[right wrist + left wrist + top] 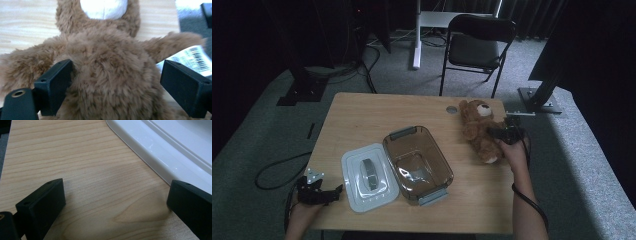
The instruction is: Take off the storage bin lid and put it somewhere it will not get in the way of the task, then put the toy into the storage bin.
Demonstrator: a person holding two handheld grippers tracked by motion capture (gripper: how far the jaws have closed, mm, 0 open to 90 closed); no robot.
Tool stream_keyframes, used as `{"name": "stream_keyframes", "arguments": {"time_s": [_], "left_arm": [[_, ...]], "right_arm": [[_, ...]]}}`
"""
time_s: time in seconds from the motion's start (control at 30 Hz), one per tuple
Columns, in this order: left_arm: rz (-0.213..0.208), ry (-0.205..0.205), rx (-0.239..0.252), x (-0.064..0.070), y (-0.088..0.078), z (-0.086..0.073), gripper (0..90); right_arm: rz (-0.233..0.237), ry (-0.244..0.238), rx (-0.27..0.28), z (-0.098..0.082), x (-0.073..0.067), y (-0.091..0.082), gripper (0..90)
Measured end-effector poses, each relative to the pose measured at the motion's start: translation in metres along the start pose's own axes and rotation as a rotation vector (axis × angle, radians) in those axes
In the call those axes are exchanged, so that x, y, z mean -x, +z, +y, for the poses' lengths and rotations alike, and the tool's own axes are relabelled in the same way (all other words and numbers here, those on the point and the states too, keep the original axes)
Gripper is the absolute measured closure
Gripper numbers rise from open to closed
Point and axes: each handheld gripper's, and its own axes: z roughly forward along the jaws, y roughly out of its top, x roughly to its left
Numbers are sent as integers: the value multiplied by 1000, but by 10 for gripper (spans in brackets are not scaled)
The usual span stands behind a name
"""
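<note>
Right gripper (112, 87) hangs spread wide around the bear (110, 75) at the frame's right-centre, so closing on loose fur alone could let it slip; left gripper (115, 202) idles open.

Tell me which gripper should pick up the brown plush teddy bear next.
Right. The right gripper already has its open jaws either side of the brown plush teddy bear. The left gripper sits open at the table's near-left corner beside the white plastic lid.
</note>
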Motion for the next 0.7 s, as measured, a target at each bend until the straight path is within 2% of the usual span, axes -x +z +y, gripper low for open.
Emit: {"name": "stream_keyframes", "arguments": {"time_s": [0.07, 0.23, 0.3, 0.57, 0.63, 0.7], "left_arm": [[0, 0, 0, 0, 0, 0, 25], [0, 1, 0, 0, 0, 0, 25], [0, 1, 0, 0, 0, 0, 25], [0, 0, 0, 0, 0, 0, 24], [0, 0, 0, 0, 0, 0, 24], [0, 0, 0, 0, 0, 0, 24]], "right_arm": [[5, 0, -27, 0, -1, 5, 106], [54, -3, -94, -7, -6, 15, 106], [62, -2, -101, -9, -8, 16, 106], [44, -38, -116, -15, -16, 20, 103], [25, -65, -114, -18, -20, 22, 101], [23, -66, -114, -19, -21, 23, 100]]}}
